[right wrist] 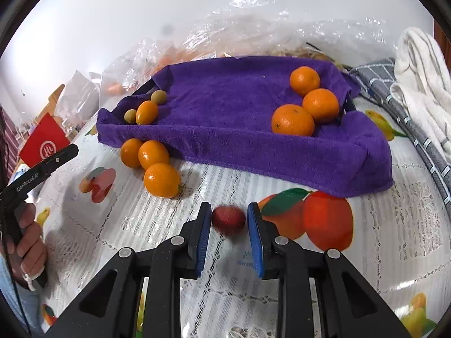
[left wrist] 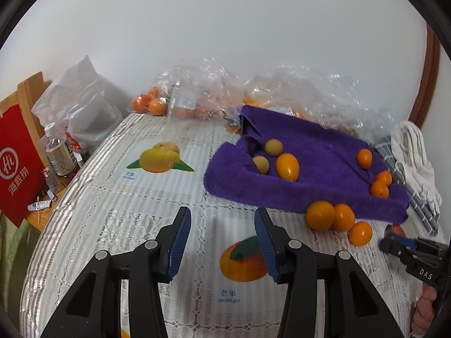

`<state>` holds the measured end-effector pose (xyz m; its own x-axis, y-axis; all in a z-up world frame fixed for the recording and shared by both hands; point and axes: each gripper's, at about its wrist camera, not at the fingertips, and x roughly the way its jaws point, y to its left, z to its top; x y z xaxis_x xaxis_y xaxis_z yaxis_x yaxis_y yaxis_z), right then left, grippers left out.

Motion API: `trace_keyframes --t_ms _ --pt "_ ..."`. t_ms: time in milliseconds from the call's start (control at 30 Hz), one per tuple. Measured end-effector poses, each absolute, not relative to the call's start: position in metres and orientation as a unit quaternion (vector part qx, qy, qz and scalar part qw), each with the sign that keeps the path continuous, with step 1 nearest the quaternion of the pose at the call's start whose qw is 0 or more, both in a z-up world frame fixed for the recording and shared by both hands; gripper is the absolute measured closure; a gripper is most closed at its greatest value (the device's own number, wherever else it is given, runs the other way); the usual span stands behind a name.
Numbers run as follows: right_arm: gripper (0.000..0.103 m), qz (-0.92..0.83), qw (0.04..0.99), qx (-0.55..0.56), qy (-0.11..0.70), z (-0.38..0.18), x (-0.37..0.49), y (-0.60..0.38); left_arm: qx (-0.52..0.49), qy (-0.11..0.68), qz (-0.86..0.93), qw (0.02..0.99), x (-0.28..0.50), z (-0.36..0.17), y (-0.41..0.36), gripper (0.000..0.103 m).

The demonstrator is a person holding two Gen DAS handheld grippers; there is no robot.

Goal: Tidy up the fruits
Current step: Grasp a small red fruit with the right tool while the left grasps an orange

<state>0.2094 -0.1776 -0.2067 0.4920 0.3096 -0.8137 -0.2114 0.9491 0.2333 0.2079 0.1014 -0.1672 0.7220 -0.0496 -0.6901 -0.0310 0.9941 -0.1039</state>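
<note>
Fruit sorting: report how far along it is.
Done: three oranges sit together at one end of the purple towel-lined tray, two greenish fruits and an oval orange one at the other. In hand: the right gripper is open around a small red fruit, blurred. Left: three orange fruits lie on the table by the tray. The left gripper is open, empty.

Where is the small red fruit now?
In the right wrist view, the small red fruit lies on the tablecloth between the open right gripper fingers, before the purple towel.
</note>
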Motion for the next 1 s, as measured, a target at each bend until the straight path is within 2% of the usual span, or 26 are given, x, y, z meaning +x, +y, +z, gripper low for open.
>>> trace_keyframes --t_ms 67,400,667,1000 --pt "0.079 0.160 0.863 0.041 0.477 -0.206 0.208 -0.174 -0.045 0.384 -0.007 0.922 0.210 -0.170 0.098 0.053" --pt "0.079 0.125 0.886 0.011 0.446 -0.193 0.199 -0.186 0.002 0.459 -0.002 0.888 0.220 -0.190 0.083 0.053" --pt "0.079 0.145 0.891 0.032 0.429 -0.184 0.195 -0.191 -0.037 0.454 -0.051 0.889 0.217 -0.187 0.086 0.052" --pt "0.079 0.127 0.891 0.091 0.426 -0.183 0.200 -0.214 -0.005 0.433 -0.112 0.895 0.228 -0.163 0.017 0.051"
